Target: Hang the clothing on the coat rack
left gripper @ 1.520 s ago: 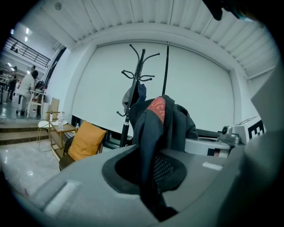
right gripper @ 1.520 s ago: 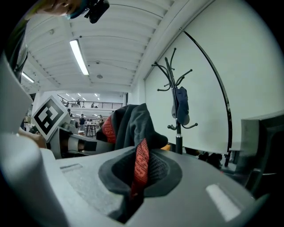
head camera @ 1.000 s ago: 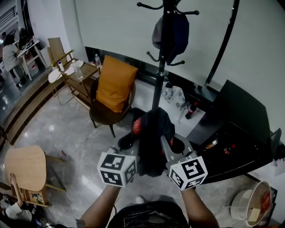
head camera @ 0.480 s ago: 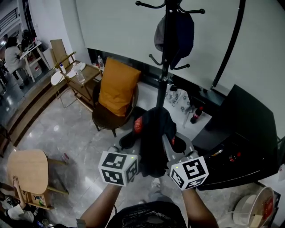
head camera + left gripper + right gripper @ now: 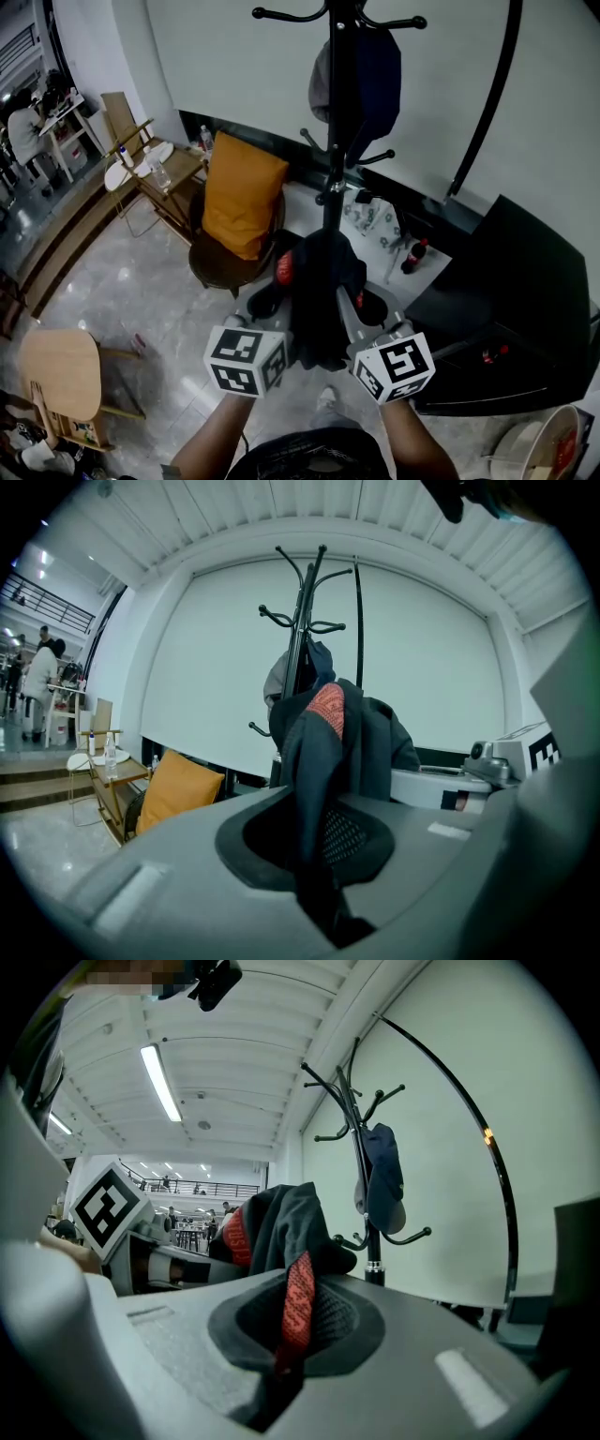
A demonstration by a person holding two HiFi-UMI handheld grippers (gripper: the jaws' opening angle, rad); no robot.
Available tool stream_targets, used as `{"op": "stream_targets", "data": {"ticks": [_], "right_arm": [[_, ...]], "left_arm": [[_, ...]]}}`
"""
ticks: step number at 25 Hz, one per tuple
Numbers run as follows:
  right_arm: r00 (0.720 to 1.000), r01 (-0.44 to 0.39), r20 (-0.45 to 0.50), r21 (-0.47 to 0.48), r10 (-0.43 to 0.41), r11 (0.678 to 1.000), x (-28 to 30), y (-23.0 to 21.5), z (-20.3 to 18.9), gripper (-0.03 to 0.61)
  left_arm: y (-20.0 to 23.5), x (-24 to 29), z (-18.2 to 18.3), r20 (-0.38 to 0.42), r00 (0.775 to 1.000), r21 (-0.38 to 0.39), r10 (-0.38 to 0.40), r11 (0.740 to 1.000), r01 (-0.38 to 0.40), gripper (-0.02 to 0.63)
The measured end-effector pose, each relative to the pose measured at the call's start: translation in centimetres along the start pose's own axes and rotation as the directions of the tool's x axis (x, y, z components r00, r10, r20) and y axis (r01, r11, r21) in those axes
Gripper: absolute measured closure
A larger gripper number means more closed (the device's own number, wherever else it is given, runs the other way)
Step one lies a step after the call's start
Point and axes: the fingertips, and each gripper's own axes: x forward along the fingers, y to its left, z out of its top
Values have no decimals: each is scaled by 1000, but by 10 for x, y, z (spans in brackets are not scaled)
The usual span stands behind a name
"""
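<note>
A dark garment with red trim (image 5: 319, 291) hangs bunched between my two grippers in the head view. My left gripper (image 5: 286, 330) is shut on its dark cloth (image 5: 319, 789). My right gripper (image 5: 349, 323) is shut on its red strap (image 5: 298, 1312). Straight ahead stands the black coat rack (image 5: 336, 122), its pole rising just behind the garment. A dark cap (image 5: 361, 75) hangs on one of its hooks; the same cap (image 5: 384, 1185) shows in the right gripper view. The upper hooks (image 5: 281, 14) are bare.
A chair with an orange cushion (image 5: 239, 197) stands left of the rack. A black cabinet (image 5: 506, 300) fills the right. A curved black lamp arm (image 5: 487, 103) rises beside the rack. A side table with bottles (image 5: 155, 169) and a wooden stool (image 5: 56, 375) sit left.
The view has shifted closer to the rack, whose pole now stands more centred behind the garment. Both grippers keep their hold on the garment.
</note>
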Motion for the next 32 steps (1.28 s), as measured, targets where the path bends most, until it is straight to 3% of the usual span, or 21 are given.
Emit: {"op": "stream_targets", "data": {"ticks": [16,32], "right_arm": [[994,-96,48,-7,96,995,42,-57,14,563],[989,-125,77,-4,125,992,59,-69,28,563]], "left_arm": [[8,60,26,34,994,14,105,994,-106,583],[20,73,47,47,988,33,145,989,-147,581]]}}
